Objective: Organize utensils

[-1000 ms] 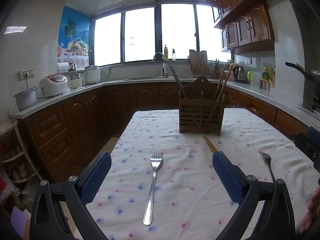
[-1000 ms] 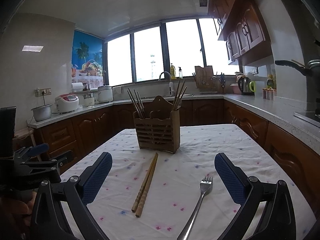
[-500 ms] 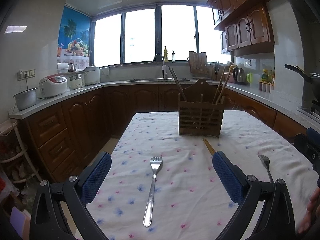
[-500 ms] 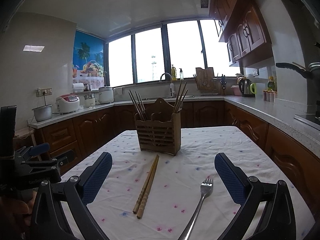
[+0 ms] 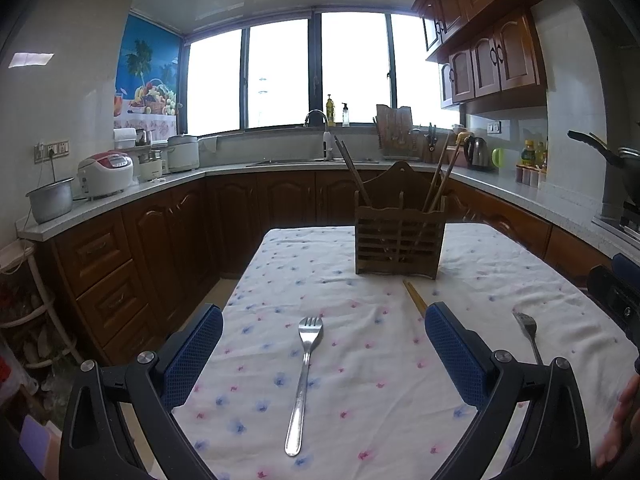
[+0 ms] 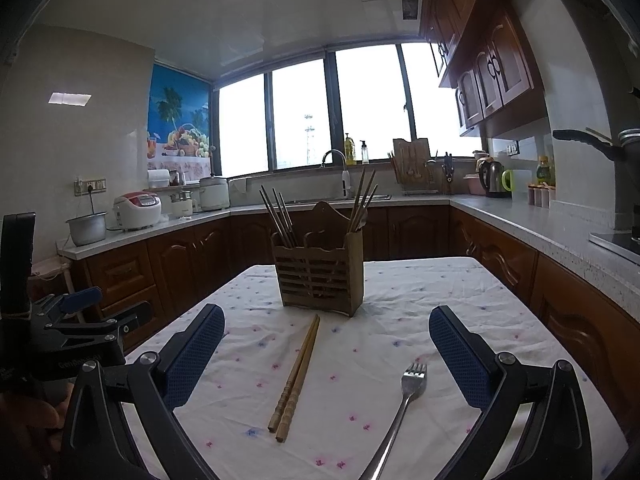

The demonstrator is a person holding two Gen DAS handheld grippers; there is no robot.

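left wrist view: the left gripper hangs over the near end of the worktop, which is covered by a flower-print cloth; its blue-padded fingers are spread wide and grip nothing. a steel fork lies on the cloth between them, tines pointing away. a wooden utensil holder stands upright farther back, with chopsticks leaning in its left and right compartments. just in front of it the tips of a loose pair of chopsticks show beside the right finger. a second fork lies further right.

right wrist view: the right gripper also has its fingers wide apart and empty. the loose pair lies between them, near the holder's base; the second fork lies by the right finger. the left gripper shows at the left edge.
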